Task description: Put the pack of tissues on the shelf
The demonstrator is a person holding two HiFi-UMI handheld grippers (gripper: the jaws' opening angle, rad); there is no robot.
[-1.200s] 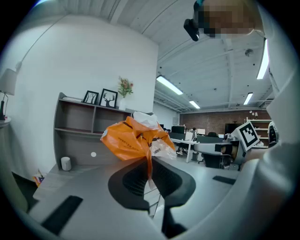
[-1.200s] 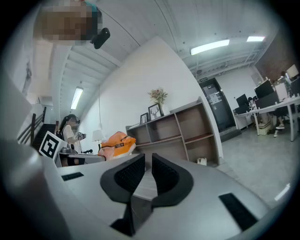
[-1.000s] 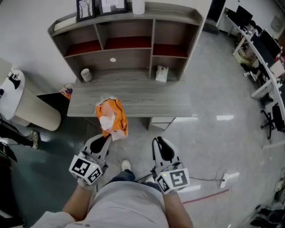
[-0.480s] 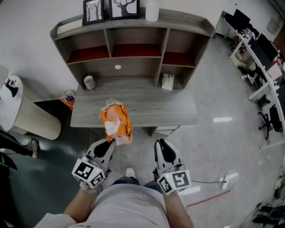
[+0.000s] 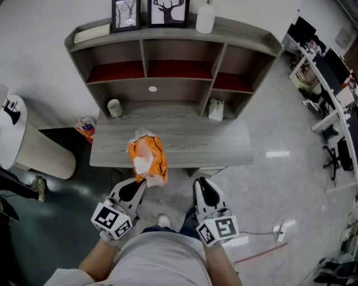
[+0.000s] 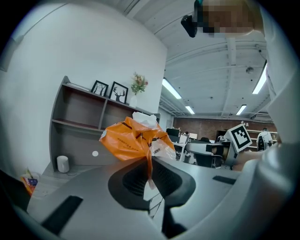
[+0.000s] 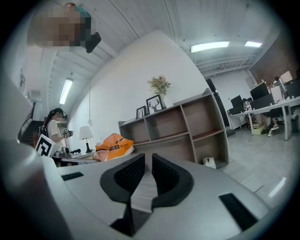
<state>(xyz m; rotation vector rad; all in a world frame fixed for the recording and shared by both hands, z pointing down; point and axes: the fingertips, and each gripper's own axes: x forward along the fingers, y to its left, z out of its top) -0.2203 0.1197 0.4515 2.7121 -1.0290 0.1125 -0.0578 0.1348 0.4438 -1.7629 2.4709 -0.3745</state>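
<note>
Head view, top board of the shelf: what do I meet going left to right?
Pale flat item → framed tree picture → framed deer picture → white vase.

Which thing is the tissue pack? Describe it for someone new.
Start at the grey shelf unit's desk. Above its front edge is a crumpled pack, pinched by the left gripper. It is bright orange; the cup and small bag behind are white.

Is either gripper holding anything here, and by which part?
The left gripper pinches the orange tissue pack by its wrapper's near edge; the right gripper holds nothing.
</note>
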